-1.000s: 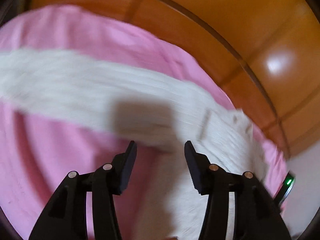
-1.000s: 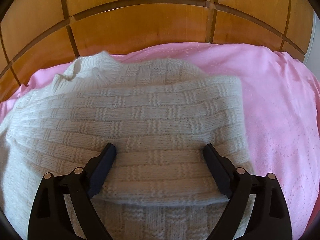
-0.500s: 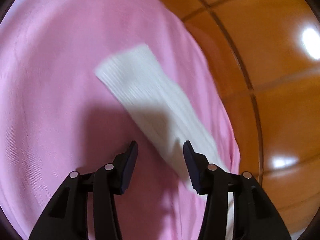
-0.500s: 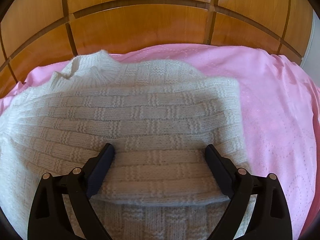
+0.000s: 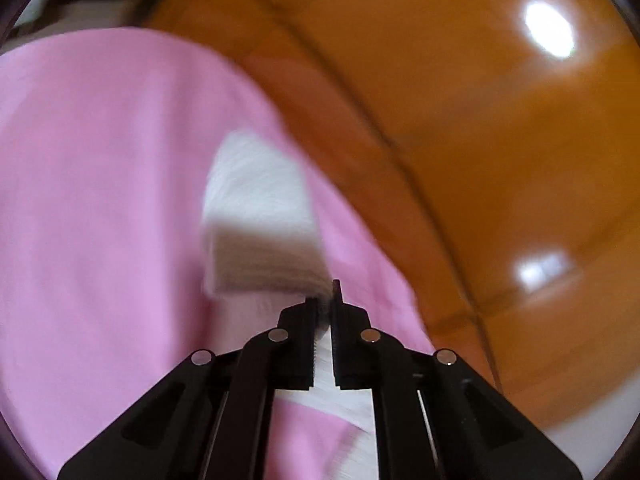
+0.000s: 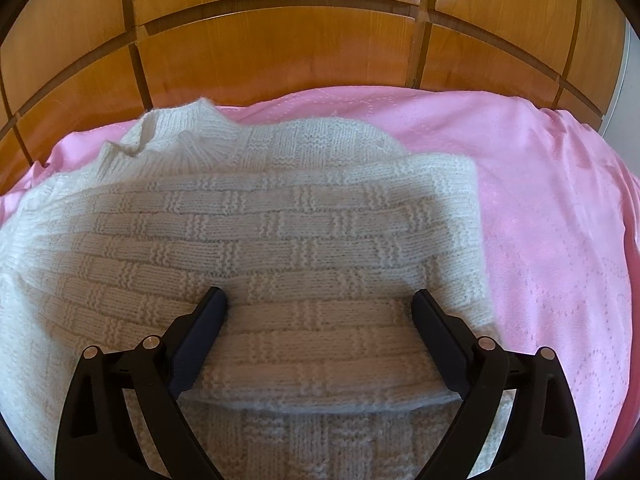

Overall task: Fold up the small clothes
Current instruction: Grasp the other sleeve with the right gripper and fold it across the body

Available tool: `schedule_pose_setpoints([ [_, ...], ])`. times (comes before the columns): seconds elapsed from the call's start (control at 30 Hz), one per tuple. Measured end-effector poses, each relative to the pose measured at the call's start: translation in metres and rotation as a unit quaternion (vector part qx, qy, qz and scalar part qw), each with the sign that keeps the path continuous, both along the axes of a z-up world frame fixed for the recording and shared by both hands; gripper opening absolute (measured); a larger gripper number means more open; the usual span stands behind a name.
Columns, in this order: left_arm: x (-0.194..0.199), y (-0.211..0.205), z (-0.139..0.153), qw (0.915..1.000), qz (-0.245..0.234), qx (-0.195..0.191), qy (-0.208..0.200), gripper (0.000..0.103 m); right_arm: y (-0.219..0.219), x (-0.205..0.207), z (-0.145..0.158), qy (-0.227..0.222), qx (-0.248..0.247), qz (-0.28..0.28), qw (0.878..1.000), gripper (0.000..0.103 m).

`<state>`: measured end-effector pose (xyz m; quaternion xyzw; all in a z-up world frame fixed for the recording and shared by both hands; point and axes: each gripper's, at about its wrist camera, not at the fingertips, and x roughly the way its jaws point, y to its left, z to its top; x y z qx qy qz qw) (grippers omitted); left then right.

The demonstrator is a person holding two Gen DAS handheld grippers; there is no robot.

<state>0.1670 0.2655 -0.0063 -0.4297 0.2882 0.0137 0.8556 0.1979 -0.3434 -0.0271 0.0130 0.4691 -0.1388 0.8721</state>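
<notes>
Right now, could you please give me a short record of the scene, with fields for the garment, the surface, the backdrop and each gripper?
garment: white knitted sweater, one part folded over its body
surface: pink bedsheet, under the sweater
backdrop: wooden panels behind the bed
left gripper: fingers closed on a white sleeve, view blurred
right gripper: fingers wide open over the folded sweater, holding nothing

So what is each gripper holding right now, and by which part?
The left gripper is shut on the white knitted sweater's sleeve, pinched partway along, its end lying ahead. The right gripper holds nothing: jaws wide open, resting over the sweater's folded body.
</notes>
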Motion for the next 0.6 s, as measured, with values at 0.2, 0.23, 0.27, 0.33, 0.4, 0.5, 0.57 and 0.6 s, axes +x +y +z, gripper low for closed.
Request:
schedule_pose_setpoints([
  [0.2,0.032,-0.162,0.013,0.98,-0.182,0.079,-0.019,0.007,-0.005,0.001,0.0,-0.003,0.009,0.0,1.0,0.093],
  [0.23,0.033,-0.181,0.008,0.9751,-0.201,0.092,-0.014,0.009,-0.005,0.001,0.0,-0.003,0.01,0.0,1.0,0.093],
  [0.27,0.035,-0.202,0.0,0.9691,-0.223,0.106,-0.005,0.012,-0.005,0.001,0.0,-0.004,0.013,0.0,1.0,0.093],
  [0.33,0.036,-0.239,-0.021,0.9555,-0.265,0.127,0.019,0.026,-0.007,0.001,0.0,-0.005,0.016,0.0,1.0,0.093],
  [0.4,0.031,-0.256,-0.039,0.9481,-0.278,0.15,0.038,0.038,-0.007,0.002,0.0,-0.004,0.016,0.0,1.0,0.093],
  [0.5,0.008,-0.256,-0.054,0.9418,-0.287,0.167,0.055,0.038,-0.006,0.001,0.006,-0.007,0.017,0.0,1.0,0.09],
  [0.57,-0.011,-0.246,-0.06,0.9408,-0.282,0.18,0.059,0.038,0.002,-0.003,0.02,-0.025,0.018,0.009,0.999,0.079],
  [0.6,-0.021,-0.244,-0.063,0.9408,-0.278,0.183,0.061,0.038,0.009,-0.004,0.026,-0.035,0.036,0.021,0.999,0.076],
])
